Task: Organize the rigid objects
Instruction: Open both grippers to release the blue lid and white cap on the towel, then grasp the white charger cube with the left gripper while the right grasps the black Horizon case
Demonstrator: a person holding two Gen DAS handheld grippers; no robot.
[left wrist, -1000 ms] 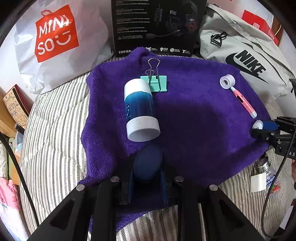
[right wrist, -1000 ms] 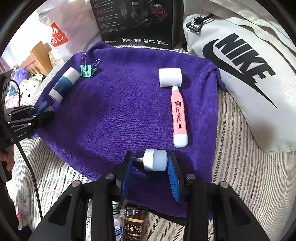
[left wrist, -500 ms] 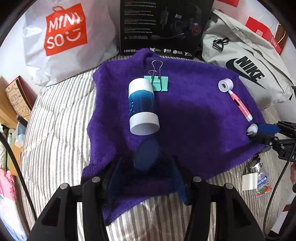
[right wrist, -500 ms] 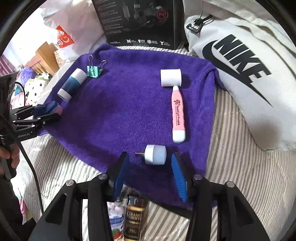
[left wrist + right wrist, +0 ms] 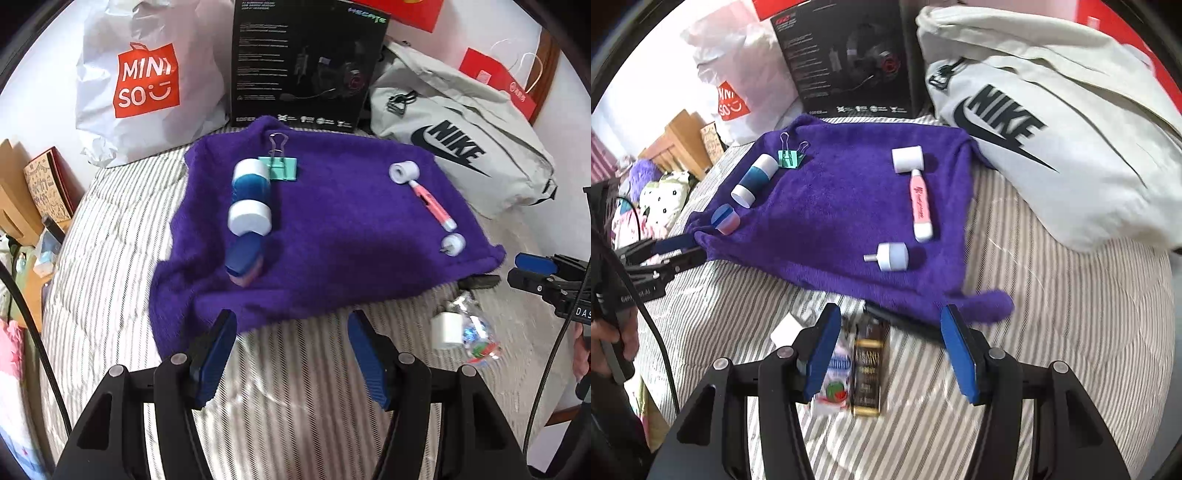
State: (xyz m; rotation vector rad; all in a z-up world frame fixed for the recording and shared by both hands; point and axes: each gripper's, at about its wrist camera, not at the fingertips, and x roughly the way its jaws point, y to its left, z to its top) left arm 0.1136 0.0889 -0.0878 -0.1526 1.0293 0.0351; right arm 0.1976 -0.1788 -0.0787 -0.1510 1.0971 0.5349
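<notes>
1. Writing: the white shopping bag point(image 5: 147, 85) at the far left reads "MINISO" on an orange panel; the grey bag point(image 5: 458, 136) at the far right reads "NIKE" with a swoosh; the black headset box point(image 5: 306, 62) between them carries small print too fine to read, apart from "EDIFIER" at its bottom edge in the left wrist view.
2. The task's things lie on a purple towel point(image 5: 332, 229) spread on a striped bed point(image 5: 110, 258): a blue-and-white cylinder point(image 5: 249, 199), a teal binder clip point(image 5: 282, 166) just beside its far end, a small blue-and-pink cap point(image 5: 245, 258) near its near end, a pink pen-like tool point(image 5: 430, 199) with a white roll point(image 5: 404, 171) at its far tip, and a small white roller head point(image 5: 453, 244) near its near tip.
3. The left gripper point(image 5: 291, 354) hangs over the bed's near edge, jaws apart and widening, nothing between them.
4. The right gripper point(image 5: 890, 350) likewise has jaws apart and widening, holding nothing.
5. Only the right wrist view shows a dark lighter-like box point(image 5: 868, 373) (gold lettering, blurred) beside a small plastic bottle point(image 5: 834, 376), and a hand point(image 5: 613, 339) on the left handle.
</notes>
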